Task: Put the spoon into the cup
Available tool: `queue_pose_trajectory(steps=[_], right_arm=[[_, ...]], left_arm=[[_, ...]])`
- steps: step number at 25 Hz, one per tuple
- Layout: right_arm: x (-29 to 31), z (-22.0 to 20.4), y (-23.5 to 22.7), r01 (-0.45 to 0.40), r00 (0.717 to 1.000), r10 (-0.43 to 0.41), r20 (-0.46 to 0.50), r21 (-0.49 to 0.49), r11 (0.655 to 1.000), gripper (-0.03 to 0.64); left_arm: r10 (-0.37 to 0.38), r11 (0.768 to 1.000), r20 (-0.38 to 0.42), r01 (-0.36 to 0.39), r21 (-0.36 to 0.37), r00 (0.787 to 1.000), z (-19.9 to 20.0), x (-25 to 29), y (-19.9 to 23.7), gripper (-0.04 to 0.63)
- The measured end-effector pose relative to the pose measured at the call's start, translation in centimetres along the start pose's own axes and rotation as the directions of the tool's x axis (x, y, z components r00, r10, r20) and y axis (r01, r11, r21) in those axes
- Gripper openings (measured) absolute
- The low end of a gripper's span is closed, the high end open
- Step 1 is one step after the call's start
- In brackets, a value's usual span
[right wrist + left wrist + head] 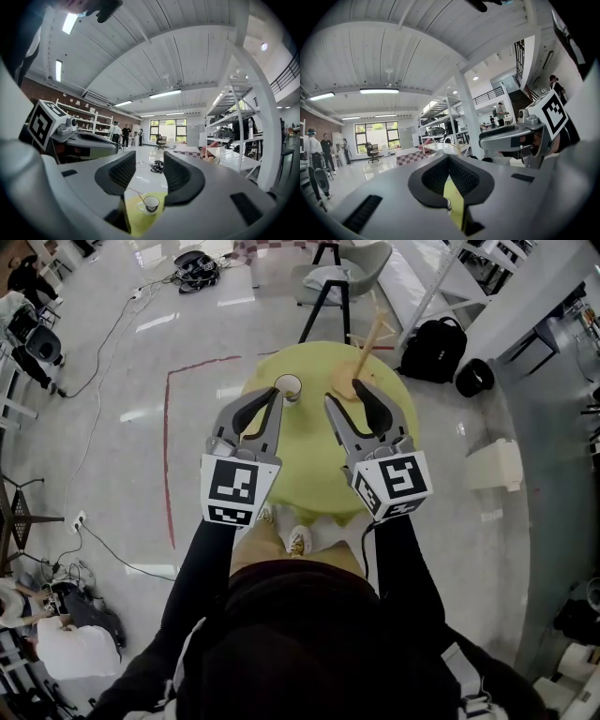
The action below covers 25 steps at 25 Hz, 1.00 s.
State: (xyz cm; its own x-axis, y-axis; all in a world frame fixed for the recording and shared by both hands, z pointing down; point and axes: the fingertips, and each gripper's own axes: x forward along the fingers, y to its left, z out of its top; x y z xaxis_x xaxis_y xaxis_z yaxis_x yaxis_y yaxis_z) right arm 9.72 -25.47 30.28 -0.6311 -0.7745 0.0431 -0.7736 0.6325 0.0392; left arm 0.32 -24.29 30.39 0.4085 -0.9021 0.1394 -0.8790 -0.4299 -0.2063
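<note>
A small white cup (pixel 288 387) stands at the far left of a round yellow-green table (pixel 309 460). In the right gripper view the cup (pixel 151 203) shows between the jaws, and a thin spoon handle (pixel 132 191) seems to lean out of it to the left. A pale wooden long-handled piece (pixel 361 357) lies at the table's far right. My left gripper (pixel 270 401) hangs just short of the cup, its pads (pixel 436 176) touching with nothing between them. My right gripper (pixel 345 395) is open and empty above the table.
A black backpack (pixel 434 348) and a grey chair (pixel 342 273) stand beyond the table. Red tape (pixel 169 427) marks the floor on the left. A white box (pixel 492 465) sits to the right. The person's shoes (pixel 286 540) are at the table's near edge.
</note>
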Motion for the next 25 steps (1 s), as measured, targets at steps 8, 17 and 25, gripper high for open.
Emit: queue_pose_trajectory(steps=[8,17,25], right_arm=[[-0.3,0.3,0.6,-0.008,1.0,0.008,0.023,-0.02,1.0,0.026],[0.3,0.3,0.2,0.011,1.0,-0.01,0.015,-0.05,0.999,0.026],[0.8,0.3,-0.1,0.008,1.0,-0.007,0.015,-0.042,0.999,0.026]], left_arm=[[0.003,1.0,0.007,-0.003,-0.026,1.0,0.0,-0.1,0.5,0.017],[-0.001,1.0,0.013,0.001,-0.022,1.0,0.0,0.3,0.8,0.017],[-0.006,1.0,0.016,0.007,-0.022,1.0,0.2,0.9,1.0,0.017]])
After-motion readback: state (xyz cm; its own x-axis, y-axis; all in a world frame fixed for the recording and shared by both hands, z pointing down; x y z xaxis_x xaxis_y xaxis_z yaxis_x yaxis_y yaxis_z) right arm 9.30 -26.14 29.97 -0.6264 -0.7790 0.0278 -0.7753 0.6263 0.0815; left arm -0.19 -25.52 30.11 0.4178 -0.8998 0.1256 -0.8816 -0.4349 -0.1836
